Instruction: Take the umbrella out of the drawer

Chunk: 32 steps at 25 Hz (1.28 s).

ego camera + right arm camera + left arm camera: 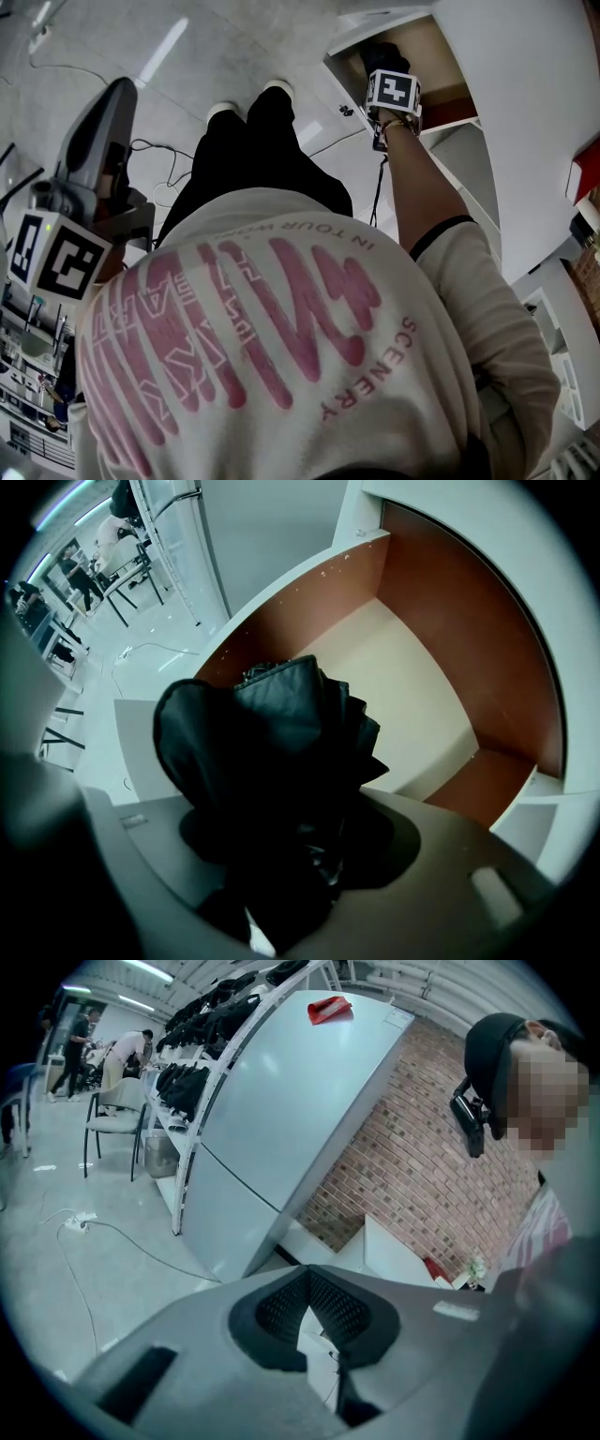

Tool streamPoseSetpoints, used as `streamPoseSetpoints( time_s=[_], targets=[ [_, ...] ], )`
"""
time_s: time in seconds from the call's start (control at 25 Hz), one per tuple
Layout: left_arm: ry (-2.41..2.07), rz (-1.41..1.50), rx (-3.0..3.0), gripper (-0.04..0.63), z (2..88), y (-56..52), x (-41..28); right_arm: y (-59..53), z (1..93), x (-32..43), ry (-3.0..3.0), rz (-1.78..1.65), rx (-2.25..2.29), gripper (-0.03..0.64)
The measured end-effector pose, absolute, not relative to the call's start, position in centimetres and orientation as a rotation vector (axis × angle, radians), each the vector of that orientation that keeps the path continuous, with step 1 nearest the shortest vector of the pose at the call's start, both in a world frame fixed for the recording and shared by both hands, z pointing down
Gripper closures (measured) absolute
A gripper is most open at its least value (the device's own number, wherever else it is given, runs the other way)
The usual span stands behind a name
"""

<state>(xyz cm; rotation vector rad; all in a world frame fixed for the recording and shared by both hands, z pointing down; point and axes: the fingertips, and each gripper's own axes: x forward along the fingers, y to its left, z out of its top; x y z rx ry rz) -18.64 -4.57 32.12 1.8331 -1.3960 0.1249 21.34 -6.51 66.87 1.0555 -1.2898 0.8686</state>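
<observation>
**Umbrella clamped above the open drawer**

The drawer (403,686) lies open at upper right. The folded black umbrella (281,742) hangs over it. I judge it light, soft and slippery, best held around its stiff core. My right gripper (281,855) clamps it; my left gripper (309,1297) is closed, empty.

We find the umbrella (272,742) between the jaws of the right gripper (281,874), the drawer (412,705) lying beyond it with walls on either side, while ahead of the left gripper (307,1288) a cabinet (281,1110) stands, a brick wall (422,1176) to its right.
</observation>
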Motion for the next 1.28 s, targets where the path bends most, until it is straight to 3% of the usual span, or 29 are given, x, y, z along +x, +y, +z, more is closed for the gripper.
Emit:
streamPoseSetpoints(
  time_s=[1.28],
  targets=[
    [-1.256, -0.012, 1.998, 0.592, 30.6, -4.1, -18.0, 1.5, 61.5, 24.7, -1.202, 0.908, 1.296, 0.350]
  ],
)
